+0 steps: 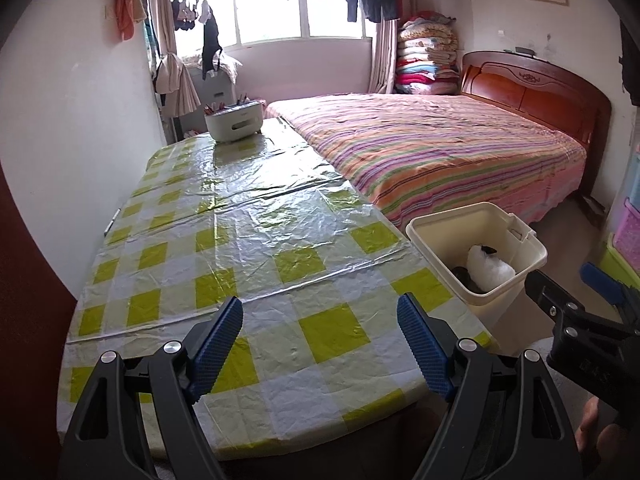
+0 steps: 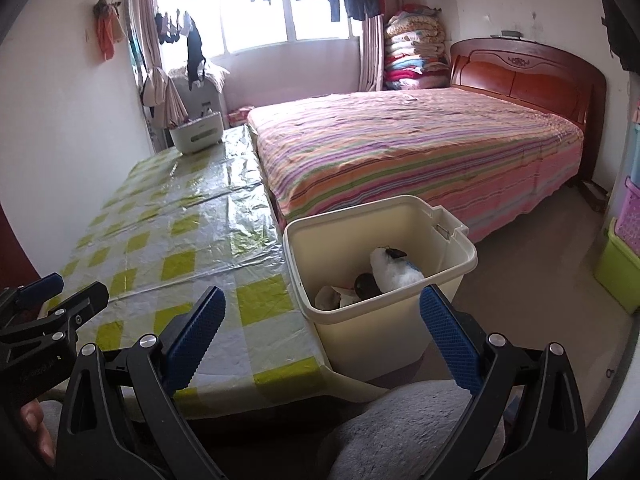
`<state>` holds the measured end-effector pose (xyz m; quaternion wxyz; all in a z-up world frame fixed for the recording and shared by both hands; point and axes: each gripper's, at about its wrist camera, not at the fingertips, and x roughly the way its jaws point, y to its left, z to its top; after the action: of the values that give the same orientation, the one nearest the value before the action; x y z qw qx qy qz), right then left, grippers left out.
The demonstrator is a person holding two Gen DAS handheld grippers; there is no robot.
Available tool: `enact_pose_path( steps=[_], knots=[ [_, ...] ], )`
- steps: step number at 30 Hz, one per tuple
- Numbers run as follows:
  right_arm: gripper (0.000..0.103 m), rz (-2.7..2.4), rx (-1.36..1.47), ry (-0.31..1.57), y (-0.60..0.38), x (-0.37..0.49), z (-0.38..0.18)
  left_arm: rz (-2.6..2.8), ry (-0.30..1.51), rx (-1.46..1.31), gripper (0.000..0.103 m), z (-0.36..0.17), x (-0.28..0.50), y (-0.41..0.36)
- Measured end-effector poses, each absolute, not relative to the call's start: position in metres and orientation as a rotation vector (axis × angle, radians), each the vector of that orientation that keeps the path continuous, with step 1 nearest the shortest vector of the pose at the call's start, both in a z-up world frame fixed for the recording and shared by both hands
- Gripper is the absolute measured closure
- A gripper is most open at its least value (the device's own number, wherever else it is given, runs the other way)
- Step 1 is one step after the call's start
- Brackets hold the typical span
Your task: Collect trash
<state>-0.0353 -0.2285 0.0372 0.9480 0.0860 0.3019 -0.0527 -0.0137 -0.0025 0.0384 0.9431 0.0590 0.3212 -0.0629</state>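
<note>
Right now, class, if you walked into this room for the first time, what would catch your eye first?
Probably the cream plastic bin beside the table, with a crumpled white wad and other trash inside. Next, the yellow-and-white checked plastic tablecloth, bare except for a white container at its far end. Both grippers hang open.

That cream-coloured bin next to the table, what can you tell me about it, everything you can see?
The bin is a rectangular tub of what looks like smooth cream plastic, open-topped with a rolled rim and a small latch or handle fitting on its far side. It stands upright on the floor, close against the edge of the table, between table and bed. Inside lie a crumpled white wad, a dark roundish item and some pale scraps. It is far from full. Neither tool touches it.
</note>
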Motion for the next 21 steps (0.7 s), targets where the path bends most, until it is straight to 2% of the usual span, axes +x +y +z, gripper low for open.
enact_pose_path(
  steps=[21],
  knots=[
    [0.007, -0.163, 0.155, 0.642, -0.196, -0.029, 0.044, -0.210, 0.705, 0.085, 0.026, 0.023, 0.007, 0.031]
  ],
)
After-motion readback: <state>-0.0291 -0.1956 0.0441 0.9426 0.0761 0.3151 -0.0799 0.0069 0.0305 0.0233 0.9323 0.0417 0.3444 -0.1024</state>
